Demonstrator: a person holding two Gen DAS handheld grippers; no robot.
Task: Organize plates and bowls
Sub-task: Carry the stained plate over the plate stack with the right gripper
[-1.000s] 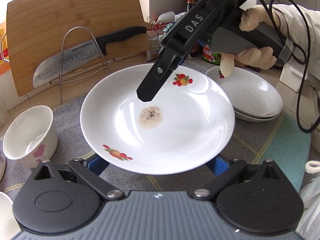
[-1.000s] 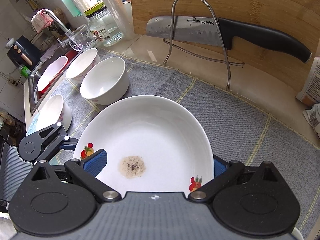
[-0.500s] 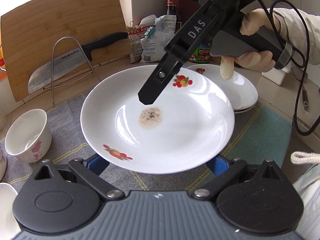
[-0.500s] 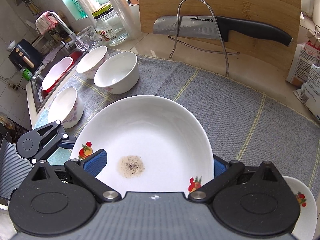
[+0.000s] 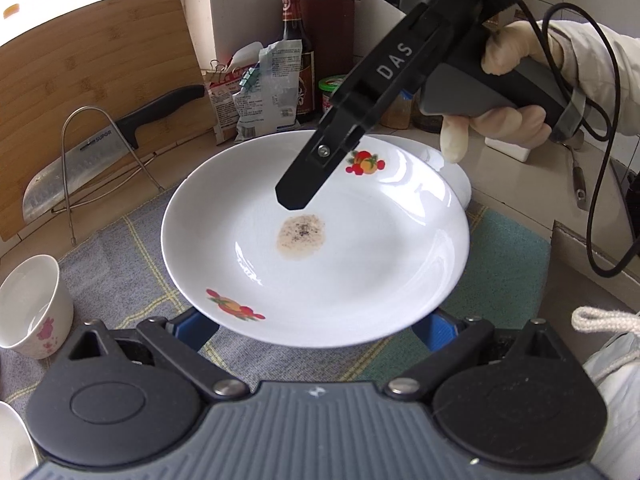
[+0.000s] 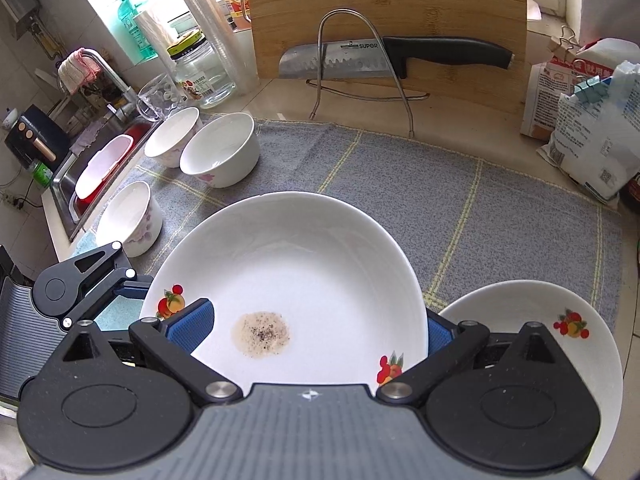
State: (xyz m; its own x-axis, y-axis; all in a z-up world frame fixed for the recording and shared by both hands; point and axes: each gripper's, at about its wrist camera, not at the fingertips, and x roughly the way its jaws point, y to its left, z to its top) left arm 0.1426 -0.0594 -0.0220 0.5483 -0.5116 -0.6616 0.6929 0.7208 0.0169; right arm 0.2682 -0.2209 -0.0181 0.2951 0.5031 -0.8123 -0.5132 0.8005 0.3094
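A white plate (image 5: 360,260) with fruit decals and a brown speckled stain is held in the air over the mat. My right gripper (image 5: 296,200) is shut on it, with one finger across its top and the other hidden beneath. In the right wrist view the plate (image 6: 312,272) runs slantwise through the right gripper (image 6: 312,328), left pad above, right pad behind the rim. My left gripper (image 5: 314,328) is open, both blue pads under the near rim. The left gripper (image 6: 120,292) reaches under the plate's left edge. A stack of matching plates (image 6: 560,344) lies just to the right.
Three white bowls (image 6: 220,152) stand at the mat's left end by the sink (image 6: 80,176). A knife on a wire rack (image 6: 360,64) leans on a cutting board (image 6: 400,12). Bags (image 6: 580,120) and a bottle (image 5: 296,52) line the back. A gloved hand (image 5: 512,120) holds the right gripper.
Both grippers have carried the plate to the right across the mat. The bowls and knife rack have slid left in view, and the plate stack now sits beside and partly under the carried plate.
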